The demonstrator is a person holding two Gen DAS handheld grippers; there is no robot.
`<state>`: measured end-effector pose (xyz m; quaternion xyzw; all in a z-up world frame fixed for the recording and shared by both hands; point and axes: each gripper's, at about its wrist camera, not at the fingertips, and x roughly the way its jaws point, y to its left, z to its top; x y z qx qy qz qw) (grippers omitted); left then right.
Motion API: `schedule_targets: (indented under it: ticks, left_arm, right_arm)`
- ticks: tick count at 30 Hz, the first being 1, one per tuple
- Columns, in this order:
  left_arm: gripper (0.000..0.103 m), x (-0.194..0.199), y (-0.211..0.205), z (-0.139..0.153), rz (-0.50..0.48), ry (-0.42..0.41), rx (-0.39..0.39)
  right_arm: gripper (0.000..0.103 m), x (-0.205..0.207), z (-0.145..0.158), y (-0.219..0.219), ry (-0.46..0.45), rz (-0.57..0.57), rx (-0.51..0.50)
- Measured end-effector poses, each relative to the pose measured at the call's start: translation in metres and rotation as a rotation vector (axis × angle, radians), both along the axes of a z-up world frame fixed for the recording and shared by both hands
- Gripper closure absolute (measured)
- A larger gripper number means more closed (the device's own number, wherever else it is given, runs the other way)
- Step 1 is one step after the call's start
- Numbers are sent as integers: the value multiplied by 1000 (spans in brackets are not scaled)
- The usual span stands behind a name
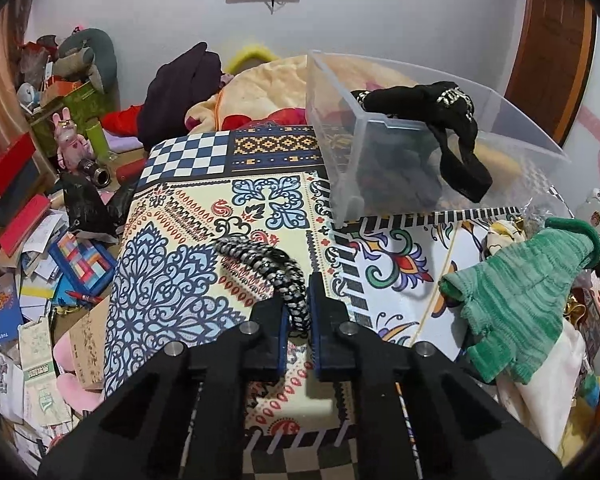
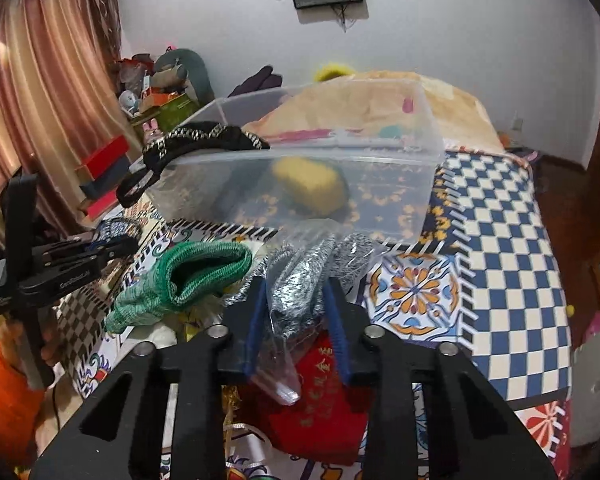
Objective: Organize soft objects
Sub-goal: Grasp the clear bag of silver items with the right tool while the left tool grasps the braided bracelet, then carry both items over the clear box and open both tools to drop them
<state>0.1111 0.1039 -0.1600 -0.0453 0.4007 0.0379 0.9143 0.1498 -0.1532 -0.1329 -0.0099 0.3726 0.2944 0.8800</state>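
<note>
My left gripper (image 1: 298, 300) is shut on a black-and-silver braided band (image 1: 260, 258) that arcs up over the patterned bed cover (image 1: 204, 208). My right gripper (image 2: 296, 300) is shut on a clear plastic bag of grey knit fabric (image 2: 300, 276). A clear plastic bin (image 1: 420, 140) stands on the bed, also in the right wrist view (image 2: 320, 184), with a black chain-trimmed headband (image 1: 440, 120) draped over its rim and a yellow soft item (image 2: 308, 184) inside. A green knit glove (image 1: 520, 300) lies right of the left gripper, also in the right wrist view (image 2: 188, 276). The left gripper shows in the right wrist view (image 2: 112, 250).
A beige blanket (image 1: 268, 88) and dark clothing (image 1: 180, 92) pile up behind the bin. A red embroidered cloth (image 2: 320, 400) lies under my right gripper. Boxes, papers and toys (image 1: 40, 240) clutter the floor left of the bed. A wooden door (image 1: 552, 60) stands at right.
</note>
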Motion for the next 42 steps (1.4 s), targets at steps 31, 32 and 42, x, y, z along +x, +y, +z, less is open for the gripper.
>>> schedule_targets:
  ticks: [31,32,42]
  left_arm:
    - [96,-10,-59,120,-156,-301,20]
    - [96,-6,-62,121,-163,-302,22]
    - [96,42,-88,116,-217,-250,11]
  right_arm:
    - [91,-11,93,-21,-315,-93,60]
    - [91,-9,95,-20,-322,-96,61]
    - [91,24,96,-5,-340,-109,35]
